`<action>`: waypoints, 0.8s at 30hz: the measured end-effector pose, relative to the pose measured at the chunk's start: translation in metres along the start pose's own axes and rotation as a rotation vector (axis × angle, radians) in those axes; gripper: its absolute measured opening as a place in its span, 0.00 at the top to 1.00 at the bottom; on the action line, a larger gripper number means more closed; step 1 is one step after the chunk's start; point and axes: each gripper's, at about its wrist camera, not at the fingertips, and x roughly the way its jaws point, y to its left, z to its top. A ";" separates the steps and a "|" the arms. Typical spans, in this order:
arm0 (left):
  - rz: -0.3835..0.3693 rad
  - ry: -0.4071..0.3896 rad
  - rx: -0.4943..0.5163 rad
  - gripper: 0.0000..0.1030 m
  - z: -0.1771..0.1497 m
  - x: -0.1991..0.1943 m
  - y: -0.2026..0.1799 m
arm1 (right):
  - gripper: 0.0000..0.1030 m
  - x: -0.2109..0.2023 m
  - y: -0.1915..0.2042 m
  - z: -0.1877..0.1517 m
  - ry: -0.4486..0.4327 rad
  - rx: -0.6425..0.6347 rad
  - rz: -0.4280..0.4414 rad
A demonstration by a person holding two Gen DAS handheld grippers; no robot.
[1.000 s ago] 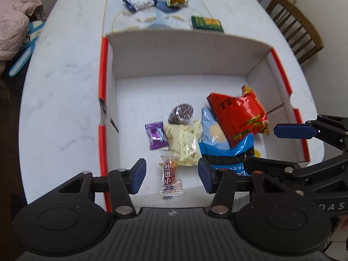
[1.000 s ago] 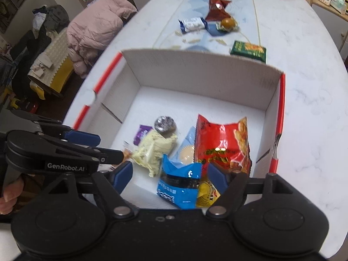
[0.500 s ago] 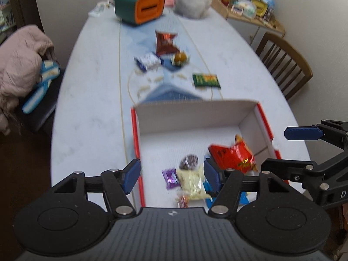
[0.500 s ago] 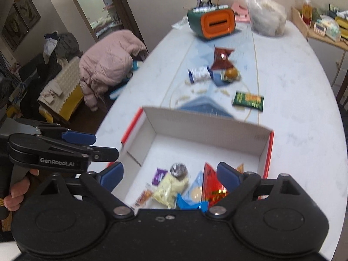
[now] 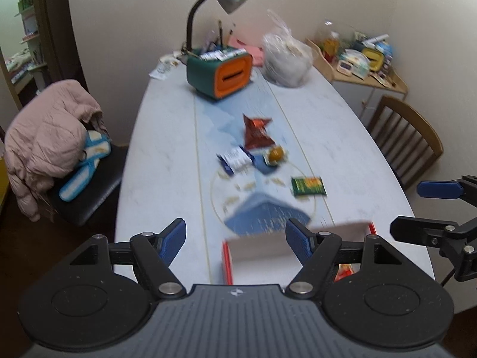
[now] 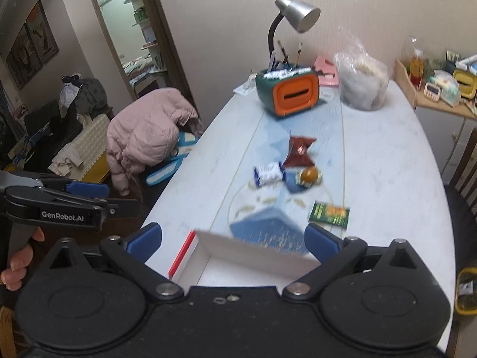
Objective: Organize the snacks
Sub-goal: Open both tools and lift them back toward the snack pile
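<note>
Both jaws were opening, nothing between them: left gripper (image 5: 235,235), right gripper (image 6: 232,235). Cardboard box (image 6: 253,256) was seen at table's (image 6: 387,185) near edge; green snack packet (image 6: 329,213) lay just beyond.

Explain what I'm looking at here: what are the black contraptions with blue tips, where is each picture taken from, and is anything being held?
There is no robot. A person holds a hand-held gripper in each hand, and a fisheye camera on each looks forward along its two blue-padded fingers.

One picture is from the left gripper, with the right gripper's side showing at its right edge. The other is from the right gripper, with the left one and the person's hand at its left edge.

Both grippers' fingers are opening with nothing between them.

On the white table lie loose snacks: a dark red packet, a blue-and-white packet, a round golden sweet and a green packet. Nearest stands a white cardboard box with red edges.
</note>
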 end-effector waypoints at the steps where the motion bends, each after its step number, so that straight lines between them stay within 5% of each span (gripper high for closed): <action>1: 0.007 -0.005 -0.002 0.29 0.009 0.001 0.001 | 0.01 0.001 -0.003 0.008 -0.007 -0.004 -0.005; 11: 0.044 -0.030 0.037 0.29 0.085 0.037 -0.012 | 0.01 0.034 -0.049 0.073 -0.009 -0.054 -0.048; 24: 0.063 0.070 0.085 0.29 0.137 0.162 -0.052 | 0.04 0.125 -0.131 0.086 0.137 -0.102 -0.085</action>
